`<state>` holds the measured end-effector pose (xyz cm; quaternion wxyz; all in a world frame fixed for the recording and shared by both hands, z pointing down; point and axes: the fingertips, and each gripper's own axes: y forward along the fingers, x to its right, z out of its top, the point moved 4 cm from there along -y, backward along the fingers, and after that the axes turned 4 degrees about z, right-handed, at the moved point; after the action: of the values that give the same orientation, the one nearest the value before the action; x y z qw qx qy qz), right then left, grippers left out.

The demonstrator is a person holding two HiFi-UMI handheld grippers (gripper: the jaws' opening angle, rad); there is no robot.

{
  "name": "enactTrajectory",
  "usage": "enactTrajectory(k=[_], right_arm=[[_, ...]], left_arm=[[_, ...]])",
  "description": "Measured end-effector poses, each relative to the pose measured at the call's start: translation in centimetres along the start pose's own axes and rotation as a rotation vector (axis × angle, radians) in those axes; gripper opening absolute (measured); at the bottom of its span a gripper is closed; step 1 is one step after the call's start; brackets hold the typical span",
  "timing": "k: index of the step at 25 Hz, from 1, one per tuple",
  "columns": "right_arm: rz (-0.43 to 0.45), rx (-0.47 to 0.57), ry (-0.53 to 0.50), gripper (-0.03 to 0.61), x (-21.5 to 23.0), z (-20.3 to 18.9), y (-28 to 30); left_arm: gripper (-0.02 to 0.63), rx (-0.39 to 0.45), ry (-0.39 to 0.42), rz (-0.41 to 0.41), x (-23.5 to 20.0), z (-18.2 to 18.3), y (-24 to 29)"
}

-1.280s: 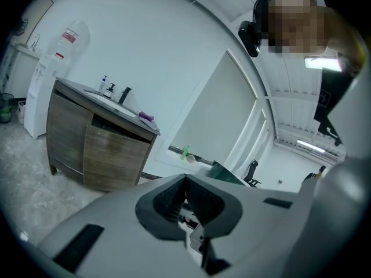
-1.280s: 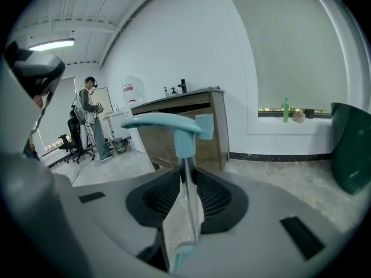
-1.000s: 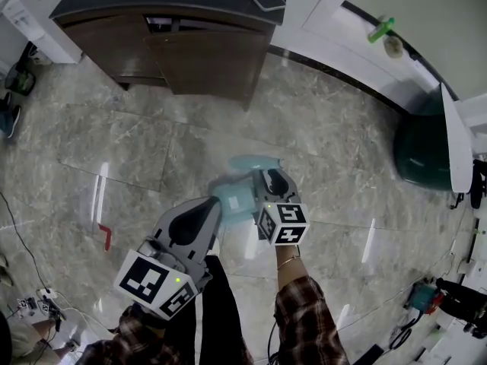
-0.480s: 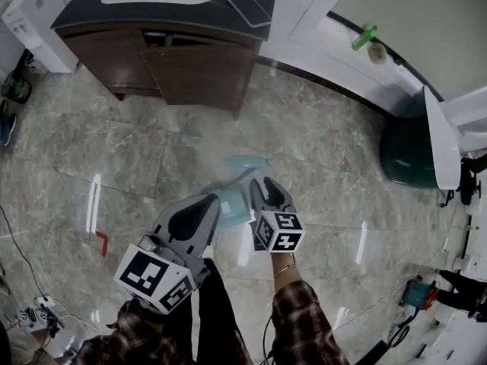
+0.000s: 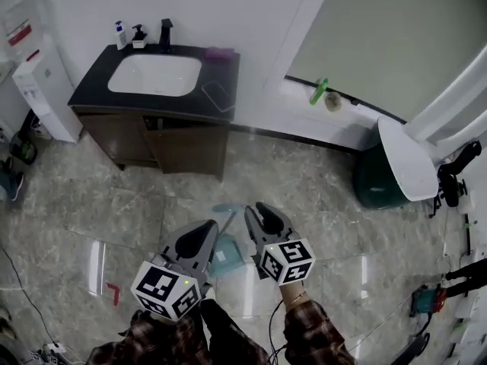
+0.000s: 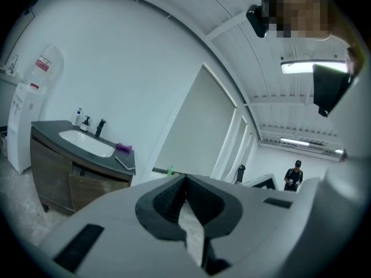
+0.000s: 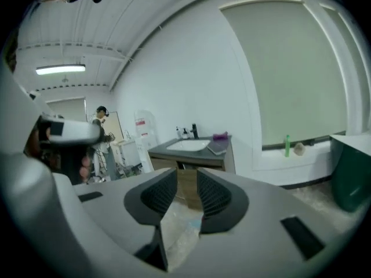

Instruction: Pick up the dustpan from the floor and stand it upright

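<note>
The light-blue dustpan [image 5: 226, 254] rests on the marble floor below and between my two grippers, its thin handle pointing toward the sink cabinet. I cannot tell from above how upright it stands. My left gripper [image 5: 211, 225] is held well above the floor, and its jaws [image 6: 184, 178] meet at the tips with nothing in them. My right gripper [image 5: 252, 211] hangs beside it at a similar height. Its jaws [image 7: 186, 176] stand apart and are closing, with nothing between them. A sliver of the blue dustpan [image 7: 194, 223] shows far below through the gap.
A dark vanity cabinet with a white sink [image 5: 156, 74] stands ahead against the wall. A green bin with a white lid [image 5: 378, 179] is at the right, a white dispenser [image 5: 42, 90] at the left. Cables and gear lie along both floor edges.
Both grippers have risen well away from the floor and the dustpan stays down there. The head view has tilted up, so the whole sink cabinet and wall now show.
</note>
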<state>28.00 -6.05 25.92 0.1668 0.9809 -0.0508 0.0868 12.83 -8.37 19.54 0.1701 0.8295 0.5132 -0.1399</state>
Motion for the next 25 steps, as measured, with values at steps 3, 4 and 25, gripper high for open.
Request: enactTrajectory(k=[3,4,25], right_arm=[[0.055,0.098,-0.055,0.078,-3.5,6.9,-2.5],[0.069,0.124,-0.066,0.063,-4.6,8.6,-3.3],[0.059,0.279,0.007,0.011,-12.6,12.7,-10.8]], left_arm=[[0.009,0.057,0.041,-0.015,1.7,3.7,-1.5],[0.009,0.072,0.053,-0.021,2.2,4.7,-2.1],[0.009,0.125,0.126,-0.064,5.4,8.0,-6.2]])
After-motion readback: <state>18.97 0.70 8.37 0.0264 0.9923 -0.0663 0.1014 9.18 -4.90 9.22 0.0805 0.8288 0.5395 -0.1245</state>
